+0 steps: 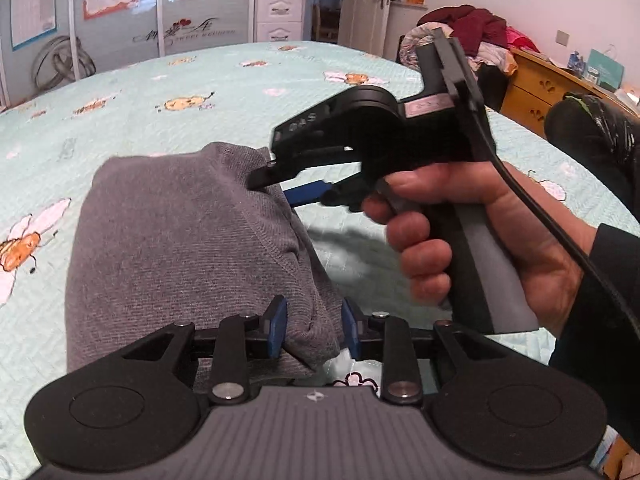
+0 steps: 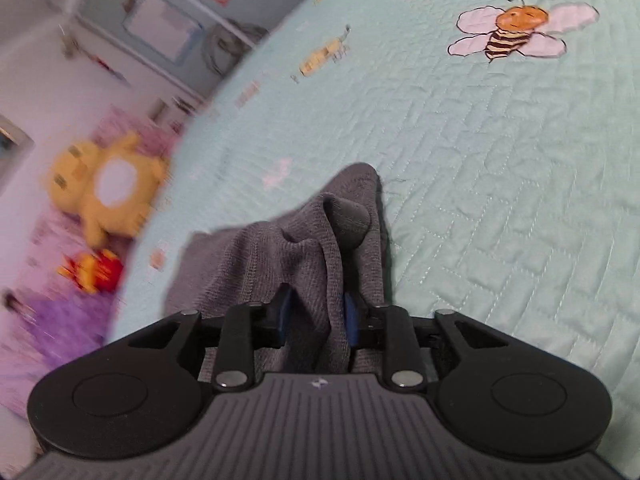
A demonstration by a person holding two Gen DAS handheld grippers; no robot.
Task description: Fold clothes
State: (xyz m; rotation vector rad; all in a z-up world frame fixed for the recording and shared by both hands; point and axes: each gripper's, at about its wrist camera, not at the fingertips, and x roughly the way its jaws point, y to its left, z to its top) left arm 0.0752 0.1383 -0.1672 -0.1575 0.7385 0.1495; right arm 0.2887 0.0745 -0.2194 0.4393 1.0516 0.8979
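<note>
A grey knit garment point(image 1: 180, 240) lies bunched and partly folded on the mint bedspread point(image 1: 160, 92). My left gripper point(image 1: 314, 328) is shut on the garment's near edge, its blue pads pinching the cloth. My right gripper point(image 1: 280, 184), held in a hand, is shut on the garment's far right edge. In the right wrist view the right gripper point(image 2: 316, 320) pinches a gathered fold of the grey garment point(image 2: 280, 256), lifted above the bedspread point(image 2: 500, 160).
The bedspread has bee prints. A wardrobe point(image 1: 120, 20) and white drawers point(image 1: 280, 16) stand beyond the bed. A clothes pile point(image 1: 476, 36) and wooden dresser point(image 1: 540, 92) are at right. A yellow plush toy point(image 2: 104, 188) lies off the bed's left side.
</note>
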